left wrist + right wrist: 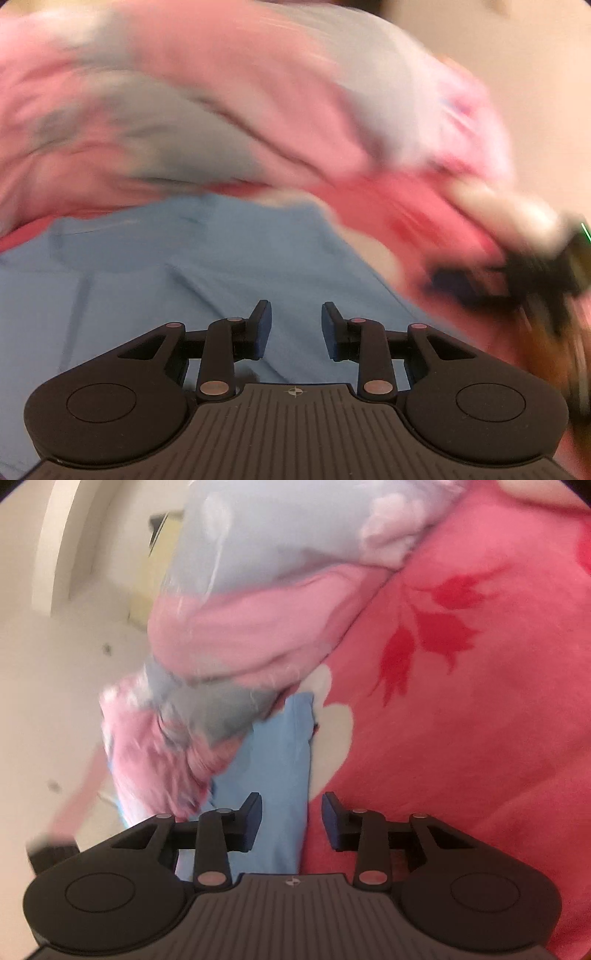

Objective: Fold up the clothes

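Looking along the left gripper (296, 328), its two fingers stand apart with nothing between them, above a light blue garment (207, 273) that lies flat with soft creases across the near and left part of the view. Beyond it, a heap of pink and grey fabric (221, 110) fills the far half, badly blurred. At the right edge a dark blurred shape shows against a pink blanket (388, 214); what it is cannot be told.

From the right gripper (291, 821), the fingers likewise stand parted and grip nothing. The light blue garment (273, 775) runs as a narrow strip from between the fingertips away into the scene. Its right edge lies on the pink blanket (461, 738) with red leaf prints. The pink and grey fabric (229, 646) hangs over the garment's far end and left side, blurred. A pale floor (55, 701) lies to the left.
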### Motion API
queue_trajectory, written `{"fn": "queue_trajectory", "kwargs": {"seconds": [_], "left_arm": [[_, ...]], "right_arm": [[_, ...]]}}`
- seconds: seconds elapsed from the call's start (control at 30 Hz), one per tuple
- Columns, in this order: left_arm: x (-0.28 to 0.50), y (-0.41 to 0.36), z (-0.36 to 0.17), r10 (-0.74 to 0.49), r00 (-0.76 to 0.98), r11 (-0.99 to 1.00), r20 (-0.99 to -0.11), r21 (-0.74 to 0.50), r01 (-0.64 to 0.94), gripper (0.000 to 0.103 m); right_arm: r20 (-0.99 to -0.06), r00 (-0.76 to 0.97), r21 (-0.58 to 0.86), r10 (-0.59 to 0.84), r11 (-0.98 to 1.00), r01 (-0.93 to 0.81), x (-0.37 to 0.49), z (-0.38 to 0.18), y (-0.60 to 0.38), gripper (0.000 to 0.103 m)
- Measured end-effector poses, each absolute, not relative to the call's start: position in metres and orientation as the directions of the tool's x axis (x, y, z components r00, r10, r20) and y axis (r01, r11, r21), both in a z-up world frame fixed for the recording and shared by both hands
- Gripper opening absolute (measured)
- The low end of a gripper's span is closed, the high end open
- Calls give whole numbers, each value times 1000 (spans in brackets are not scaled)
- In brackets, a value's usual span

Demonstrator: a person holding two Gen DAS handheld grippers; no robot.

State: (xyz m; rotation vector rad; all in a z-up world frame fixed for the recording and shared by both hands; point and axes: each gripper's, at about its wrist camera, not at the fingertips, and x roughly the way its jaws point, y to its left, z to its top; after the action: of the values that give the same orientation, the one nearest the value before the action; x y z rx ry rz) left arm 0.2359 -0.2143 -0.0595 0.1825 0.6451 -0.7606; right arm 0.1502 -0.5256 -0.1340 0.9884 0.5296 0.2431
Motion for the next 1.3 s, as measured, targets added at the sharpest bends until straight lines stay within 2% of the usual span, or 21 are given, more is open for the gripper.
{"fn": "queue_trajectory", "kwargs": {"seconds": [0.1,0.2,0.3,0.37,0.4,0.43,0.63,0.73,0.8,0.87,0.93,1.0,1.07,1.2,1.3], "left_arm": [[216,-226,-73,-581,513,634,-632,44,772,29],[209,-230,-81,-576,522,602,-629,105,792,29],[210,-228,-81,-584,518,600,-625,98,794,27],[211,-226,-80,-585,516,610,-625,79,788,16],[212,-224,-79,-585,516,616,-626,71,784,6],[212,-222,-78,-584,517,623,-626,63,780,4],[207,-219,-68,-587,508,623,-630,48,780,3],[206,-224,-75,-561,492,603,-665,79,794,4],[202,-224,-74,-560,504,596,-658,102,796,7],[199,-220,-70,-574,497,594,-651,86,800,14],[197,-212,-65,-599,485,593,-637,54,804,27],[195,-199,-59,-637,468,590,-612,4,807,32],[196,-188,-55,-675,453,587,-582,-52,808,32],[210,-182,-57,-705,458,620,-541,-156,769,32],[224,-186,-71,-704,455,651,-546,-238,721,31]], "right_arm": [[-292,860,870,417,490,58,147,-137,-530,36],[-307,863,859,400,506,71,148,-137,-527,34],[-329,862,837,385,541,77,149,-136,-522,34],[-338,861,826,380,559,78,150,-135,-520,34],[-341,860,822,379,565,77,150,-135,-520,34],[-340,861,821,379,565,76,150,-135,-520,34],[-340,860,817,380,573,69,150,-135,-519,34],[-341,860,815,379,576,69,149,-135,-519,34],[-342,860,814,379,577,69,149,-135,-519,34],[-343,860,812,378,580,69,149,-135,-519,34],[-349,859,807,375,586,73,149,-134,-518,34],[-374,853,797,363,596,96,151,-129,-518,34],[-410,854,763,321,634,127,151,-114,-513,37],[-423,846,661,324,749,44,161,-70,-479,36],[-549,781,454,297,891,-20,180,-56,-434,34]]}}
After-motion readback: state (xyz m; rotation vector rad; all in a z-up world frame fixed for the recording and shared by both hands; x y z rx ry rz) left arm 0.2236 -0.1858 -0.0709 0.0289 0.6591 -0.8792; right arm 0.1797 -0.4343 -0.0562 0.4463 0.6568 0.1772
